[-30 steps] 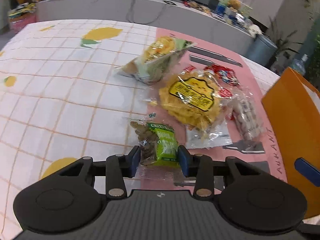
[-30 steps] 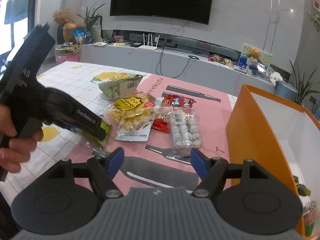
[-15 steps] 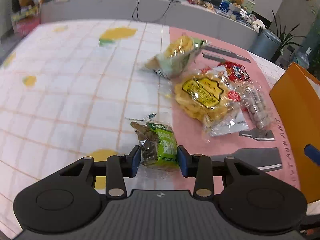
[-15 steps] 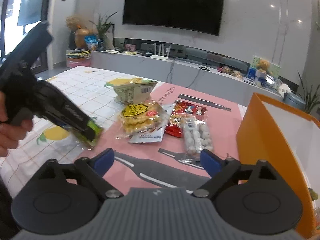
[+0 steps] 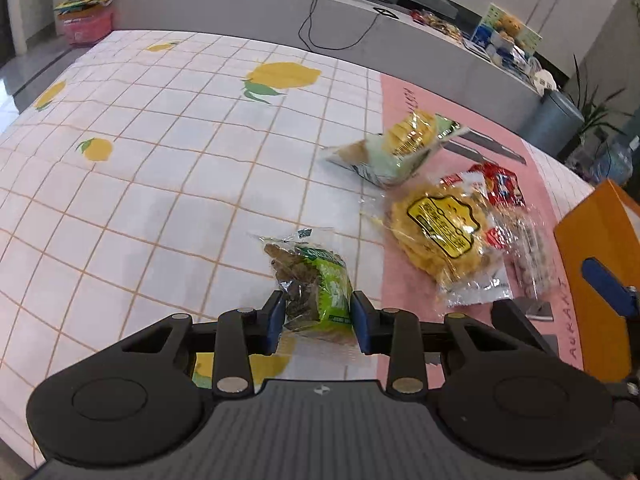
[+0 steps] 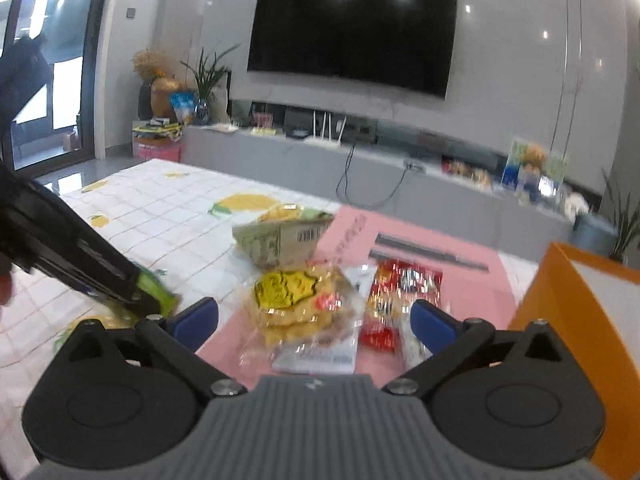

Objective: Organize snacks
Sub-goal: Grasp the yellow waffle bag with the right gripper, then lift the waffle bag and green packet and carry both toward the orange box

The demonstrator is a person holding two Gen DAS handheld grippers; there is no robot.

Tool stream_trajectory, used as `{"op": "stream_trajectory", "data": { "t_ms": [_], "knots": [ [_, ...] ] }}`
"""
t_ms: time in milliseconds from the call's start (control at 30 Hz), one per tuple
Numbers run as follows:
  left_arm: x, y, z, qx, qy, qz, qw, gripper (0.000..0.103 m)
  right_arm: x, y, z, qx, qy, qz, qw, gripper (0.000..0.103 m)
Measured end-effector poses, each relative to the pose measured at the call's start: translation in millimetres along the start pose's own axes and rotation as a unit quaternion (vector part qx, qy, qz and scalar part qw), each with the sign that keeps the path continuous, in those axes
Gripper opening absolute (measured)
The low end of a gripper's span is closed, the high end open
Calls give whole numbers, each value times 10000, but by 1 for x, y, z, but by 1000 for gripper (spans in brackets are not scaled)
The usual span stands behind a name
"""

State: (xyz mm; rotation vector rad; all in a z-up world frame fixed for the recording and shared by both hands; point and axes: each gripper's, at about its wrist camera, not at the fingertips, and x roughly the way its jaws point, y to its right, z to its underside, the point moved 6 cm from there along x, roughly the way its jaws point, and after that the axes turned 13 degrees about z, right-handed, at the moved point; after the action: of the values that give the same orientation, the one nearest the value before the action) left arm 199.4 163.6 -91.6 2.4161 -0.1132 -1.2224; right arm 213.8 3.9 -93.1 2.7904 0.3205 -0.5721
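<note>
Left gripper (image 5: 316, 316) closing on green pack (image 5: 316, 284), pads pressing both sides of its near end; pack sits low over the surface (image 5: 160, 184), beside the pink mat (image 5: 404, 128). Right gripper (image 6: 314, 322) spread wide, empty, aimed at yellow pack (image 6: 298, 300) on the mat. Orange box (image 6: 580, 308) at right. Judgement: green pack is light, soft, crinkly film, loose contents that crush easily. Grip mid-body, gently; film looks slippery, sealed ends may slide out.
</note>
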Motion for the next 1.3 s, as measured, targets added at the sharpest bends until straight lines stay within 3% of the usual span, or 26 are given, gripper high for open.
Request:
{"op": "stream_trajectory", "data": {
  "t_ms": [267, 433, 600, 767, 967, 1033, 1067, 1100, 1300],
  "knots": [
    [-3, -6, -3, -370, -89, 302, 9988, 39, 32, -10, -8, 208, -17, -223, 9995, 100],
    [-3, -9, -4, -369, -86, 249, 9990, 38, 59, -33, -14, -697, -71, -348, 9969, 100],
    [1, -19, -3, -425, -178, 103, 9989, 38, 84, -44, -11, -1630, -266, -481, 9851, 100],
    [8, -19, 0, -449, -313, 111, 9984, 38, 107, -49, -5, -1872, -820, -551, 9774, 100],
    [9, -21, 3, -468, -356, 151, 9982, 38, 117, -52, -6, -1684, -837, -588, 9804, 100],
    [9, -22, 3, -485, -341, 174, 9981, 38, 116, -54, -6, -1618, -843, -687, 9808, 95],
    [9, -23, 3, -484, -329, 178, 9981, 38, 115, -53, -6, -1509, -884, -823, 9811, 82],
    [9, -23, 3, -490, -326, 177, 9981, 38, 114, -52, -7, -1415, -899, -887, 9818, 77],
    [6, -21, 3, -319, -323, 88, 9989, 38, 103, -53, -10, -1404, -763, -946, 9826, 74]
  ]
}}
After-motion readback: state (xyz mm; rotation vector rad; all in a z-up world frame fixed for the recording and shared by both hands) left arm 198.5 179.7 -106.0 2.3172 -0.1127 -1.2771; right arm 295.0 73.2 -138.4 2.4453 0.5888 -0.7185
